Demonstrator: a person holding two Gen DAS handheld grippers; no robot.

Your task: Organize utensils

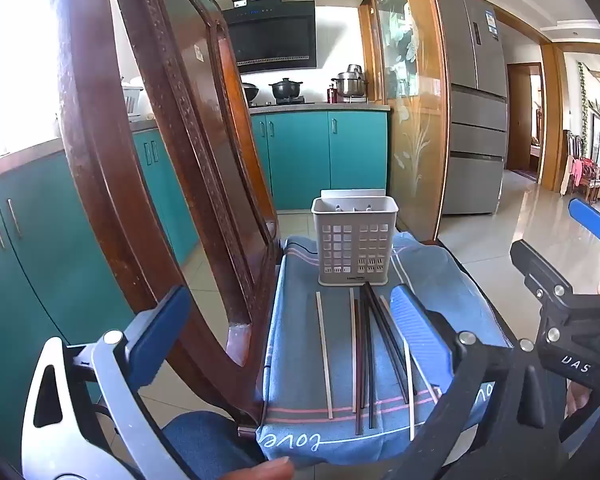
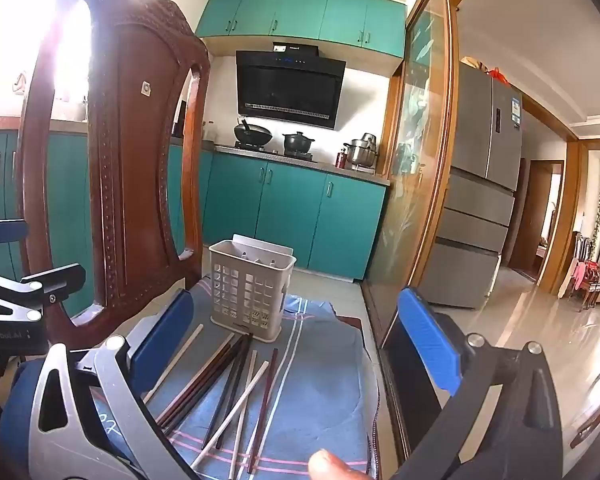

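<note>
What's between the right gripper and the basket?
Chopsticks, light and dark, scattered on the blue cloth between the right gripper and the basket; right wrist view.

I see bright daylight pouring in from the upper left, blowing out behind the chair back (image 2: 112,184). The floor (image 2: 540,320) gleams with glare. Fisheye bending curves the edges, corners go black, and the centre stays sharp.

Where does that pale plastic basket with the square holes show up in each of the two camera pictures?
Left wrist view: the basket stands upright just right of centre, at the far end of the blue cloth, beyond the chopsticks.
Right wrist view: the basket stands left of centre, again beyond the chopsticks.
Shared landmark: the black range hood on the wall behind.
</note>
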